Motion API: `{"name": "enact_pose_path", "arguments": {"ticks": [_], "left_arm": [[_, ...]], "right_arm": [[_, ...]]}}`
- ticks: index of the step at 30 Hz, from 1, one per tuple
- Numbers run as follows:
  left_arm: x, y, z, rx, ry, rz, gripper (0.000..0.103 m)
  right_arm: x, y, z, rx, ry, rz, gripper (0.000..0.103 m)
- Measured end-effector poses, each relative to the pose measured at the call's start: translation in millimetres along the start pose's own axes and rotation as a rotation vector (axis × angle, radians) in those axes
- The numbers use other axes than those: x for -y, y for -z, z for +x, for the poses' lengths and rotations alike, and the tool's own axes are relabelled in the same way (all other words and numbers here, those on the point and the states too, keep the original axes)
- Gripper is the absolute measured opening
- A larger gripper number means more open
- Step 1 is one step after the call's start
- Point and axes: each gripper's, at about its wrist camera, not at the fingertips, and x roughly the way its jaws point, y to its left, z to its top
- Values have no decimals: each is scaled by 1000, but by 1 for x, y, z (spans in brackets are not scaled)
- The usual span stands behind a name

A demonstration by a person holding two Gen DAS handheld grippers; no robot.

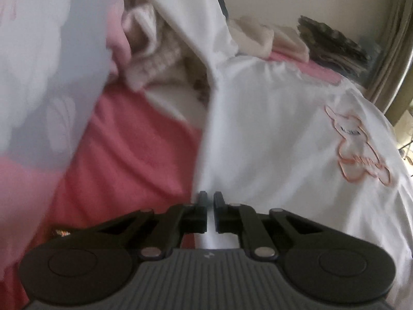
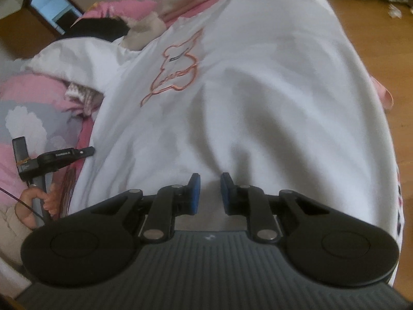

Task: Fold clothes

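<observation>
Left wrist view is showing the left tongs (image 1: pixel 210 208) closing narrowly on the near edge of the white shirt (image 1: pixel 271 139) lying across the pink bed (image 1: pixel 134 149), while the right tongs (image 2: pixel 208 190) are hovering wider over its lower-centre hem, seemingly gripping nothing. Both should be pinching matching hem corners and lifting evenly. Blur is hiding whether cloth is truly caught, and the sleeves are running out of frame.

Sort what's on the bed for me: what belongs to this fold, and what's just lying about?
Part of the job:
- white T-shirt with orange outline print, spread on the bed
- left gripper, nearly closed on the shirt's edge
- right gripper, open at the hem

Lying about:
- folded clothes pile
- knitted beige garment
- cloud-print quilt
- black garment
- laptop
</observation>
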Motion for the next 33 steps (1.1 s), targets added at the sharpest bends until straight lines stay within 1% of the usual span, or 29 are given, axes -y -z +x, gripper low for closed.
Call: {"name": "enact_pose_path", "arguments": {"ticks": [1,2,5,8,9,11,12,13,14,15,16,17,18,19,21,24,27,29,31,33], "left_arm": [[-3,-3,3,6,-19,-9,13],[2,-6,2,17,-7,0,18],[23,-17,-3,35,72,50,21],[38,-24,8,14,92,89,23],[41,-26,15,0,70,112,25],[31,-34,31,-12,-21,109,25],[25,-38,39,-17,-68,102,22],[19,-41,47,-21,-116,95,17],[15,-43,44,-14,-119,80,11],[14,-44,36,-2,-103,60,18],[12,-44,29,10,-86,41,22],[10,-45,21,22,-70,22,29],[8,-46,13,35,-53,3,29],[10,-44,6,38,-26,5,31],[24,-39,-2,26,30,37,33],[47,-25,-3,-8,86,102,33],[49,-16,0,-32,89,114,33],[49,-11,2,-47,87,118,33],[49,-6,4,-62,84,122,33],[49,-1,6,-77,82,125,33]], "right_arm": [[2,1,0,5,4,13,15],[4,2,0,8,1,25,15],[4,3,1,12,0,28,15],[1,3,3,8,4,9,15],[1,3,4,7,3,5,15],[2,2,4,8,0,3,15],[3,2,3,8,-1,4,15],[3,2,2,8,-1,3,15],[3,2,1,7,6,-2,15],[-1,0,-1,12,16,-20,15],[-5,-2,-4,21,27,-45,18],[-10,-5,-8,29,37,-69,18],[-15,-8,-10,39,33,-92,18],[-20,-13,-13,48,18,-113,18],[-39,-28,-7,46,-33,-172,18],[-82,-48,24,6,-122,-311,18],[-133,-57,66,-48,-188,-471,18],[-163,-54,91,-74,-203,-578,18],[-186,-46,110,-86,-193,-672,18],[-198,-35,124,-105,-167,-745,18]]}}
